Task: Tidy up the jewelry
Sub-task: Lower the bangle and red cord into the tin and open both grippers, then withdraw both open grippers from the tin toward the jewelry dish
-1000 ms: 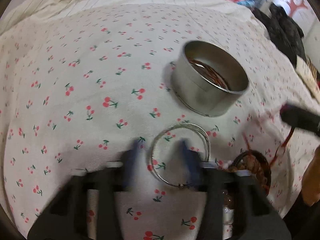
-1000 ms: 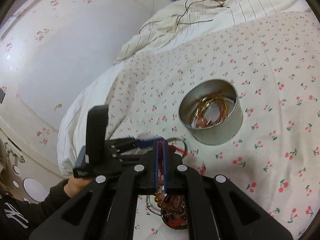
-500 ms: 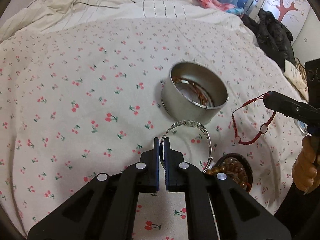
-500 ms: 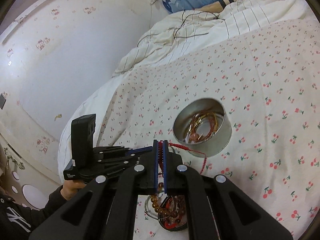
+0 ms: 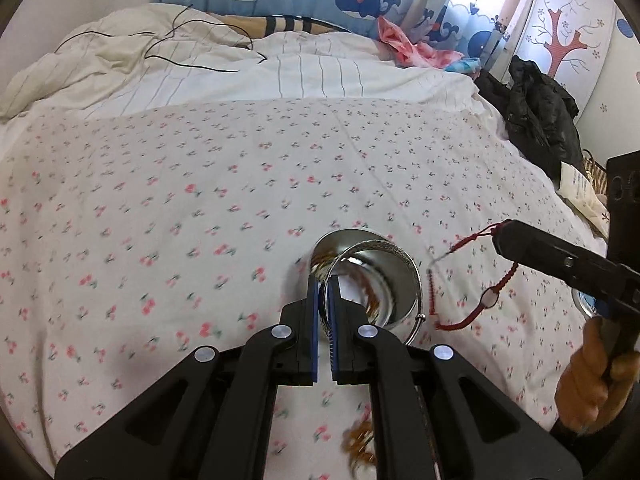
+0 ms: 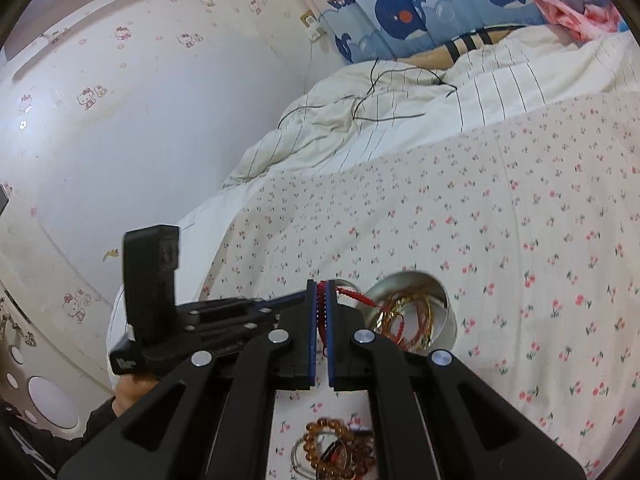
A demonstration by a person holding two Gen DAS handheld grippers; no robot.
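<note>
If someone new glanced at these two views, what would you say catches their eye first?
Probably the silver bangle pinched in the left gripper, raised in front of the round metal tin on the cherry-print bedsheet. Next, the red cord bracelet dangling from the right gripper, with a brown bead bracelet lying below.

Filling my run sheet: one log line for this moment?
left claw: shut on bangle | right claw: shut on red cord | tin: on bed

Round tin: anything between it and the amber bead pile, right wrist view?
Only bare cherry-print bedspread between the round tin and the amber bead pile; the right gripper frame overlaps that stretch in the right wrist view.
</note>
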